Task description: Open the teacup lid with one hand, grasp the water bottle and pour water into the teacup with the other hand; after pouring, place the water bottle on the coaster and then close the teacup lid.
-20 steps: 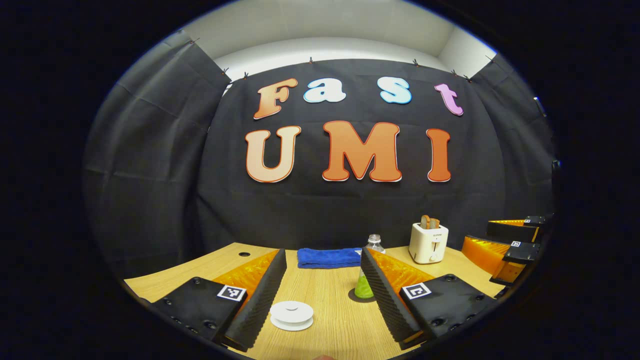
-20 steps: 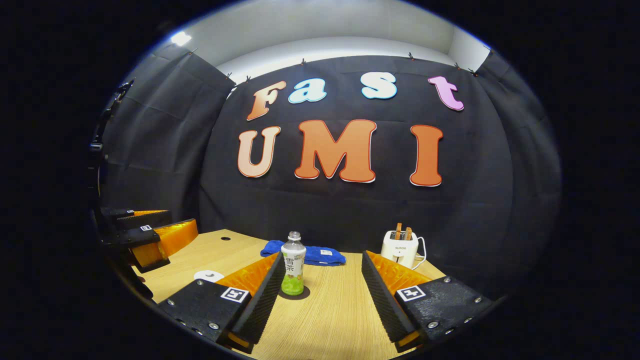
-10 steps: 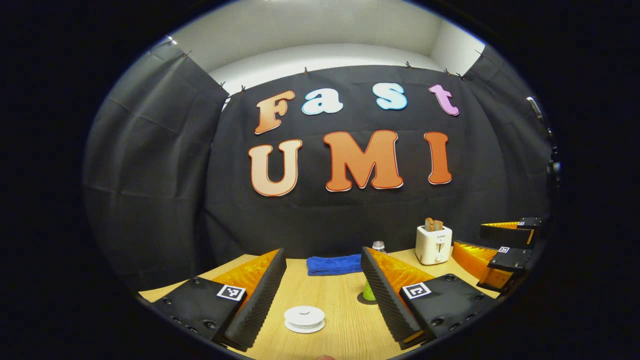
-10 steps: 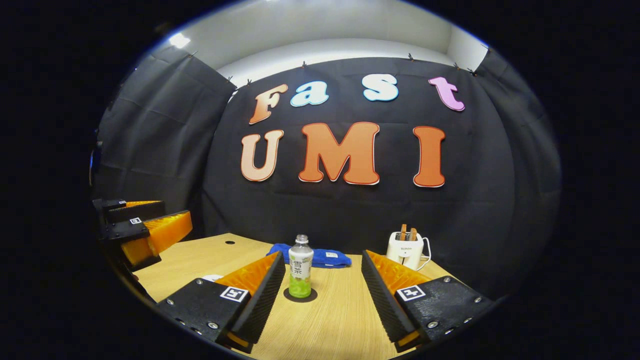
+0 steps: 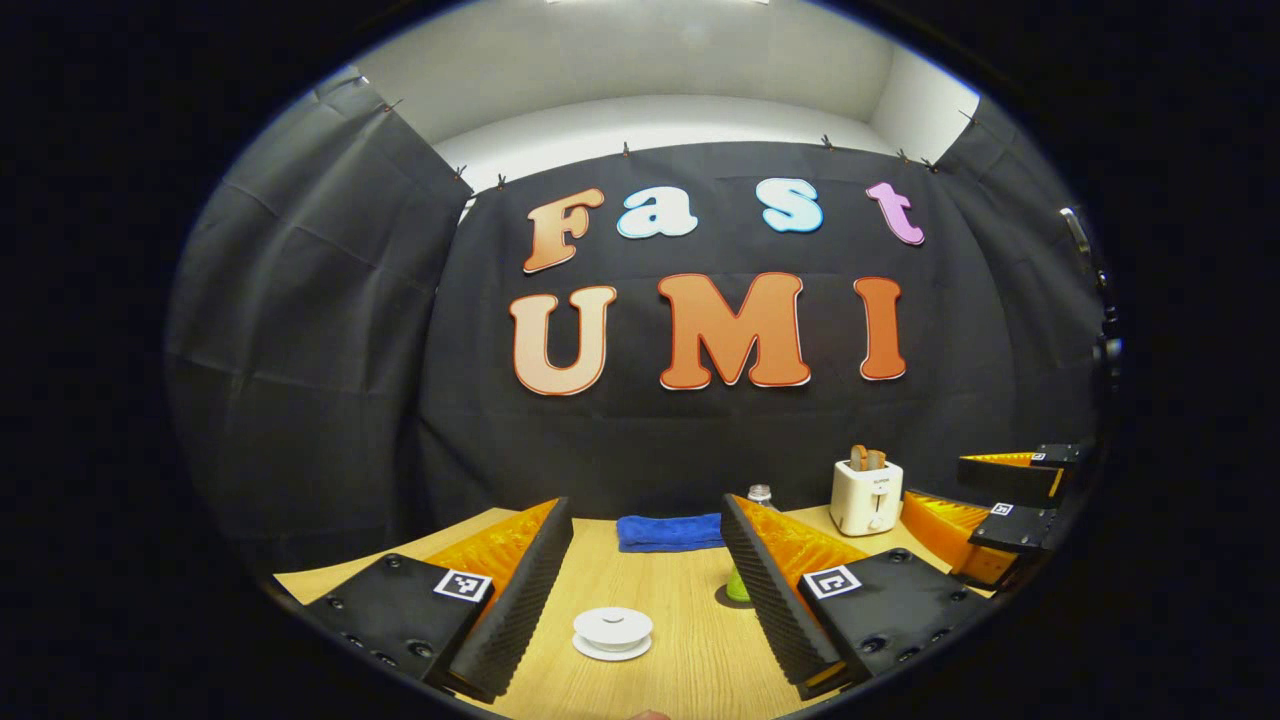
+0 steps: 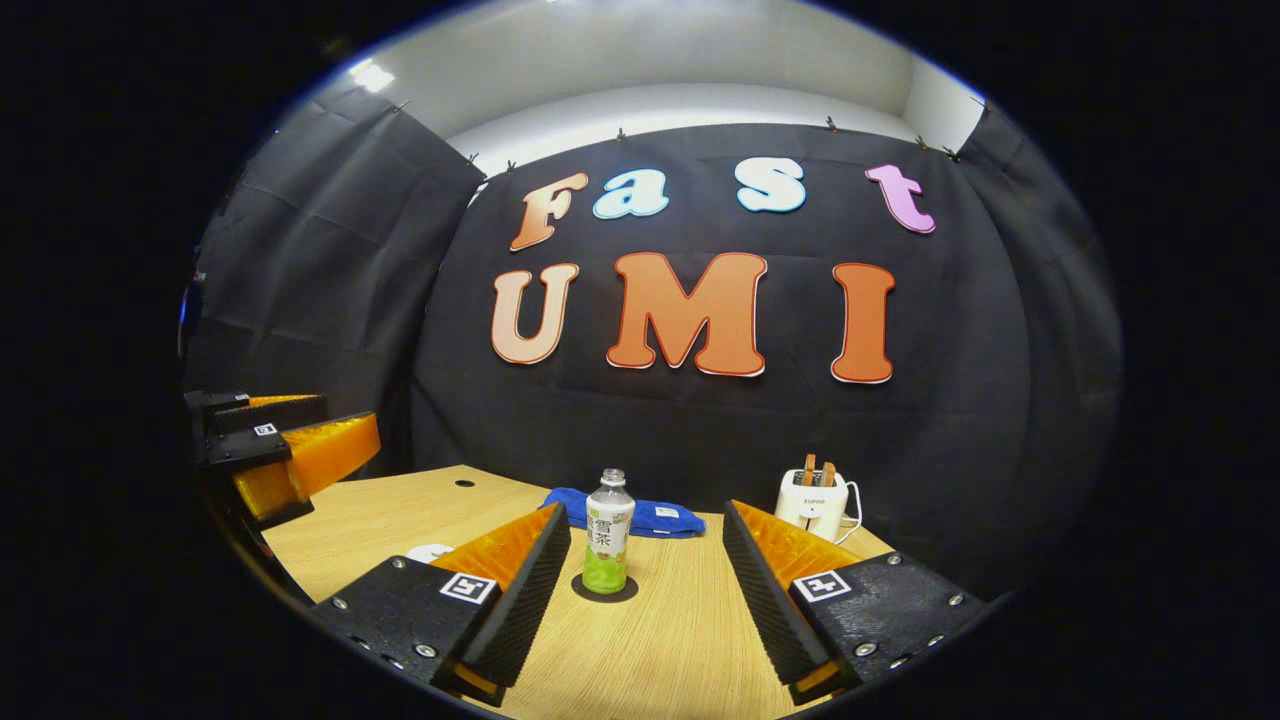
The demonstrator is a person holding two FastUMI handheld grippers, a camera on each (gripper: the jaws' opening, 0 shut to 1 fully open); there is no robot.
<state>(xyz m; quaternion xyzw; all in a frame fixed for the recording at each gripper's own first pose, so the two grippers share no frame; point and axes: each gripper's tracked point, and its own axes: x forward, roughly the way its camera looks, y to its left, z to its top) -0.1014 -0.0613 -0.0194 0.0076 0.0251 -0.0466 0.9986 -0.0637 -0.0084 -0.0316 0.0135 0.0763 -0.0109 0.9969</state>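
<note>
The white teacup (image 5: pixel 612 632), its lid on, sits on the wooden table (image 5: pixel 690 650) between the fingers of my open left gripper (image 5: pixel 645 515), a little ahead of them. The water bottle (image 6: pixel 608 545), clear with green liquid at the bottom, stands upright on a dark round coaster (image 6: pixel 604 590). My right gripper (image 6: pixel 645 512) is open and short of it, the bottle just right of its left finger. In the left gripper view the bottle (image 5: pixel 758 494) is mostly hidden behind the right finger. The teacup (image 6: pixel 430 552) peeks out at the left in the right gripper view.
A folded blue cloth (image 5: pixel 668 532) lies at the back of the table by the wall. A white toaster (image 6: pixel 812 498) holding toast stands at the back right. The right gripper (image 5: pixel 940 485) shows at the right edge, the left gripper (image 6: pixel 350 412) at the left edge.
Both grippers have drawn back a little from the table, so the teacup and bottle look smaller and farther off. Both stay open; bottle and lid have not moved.
</note>
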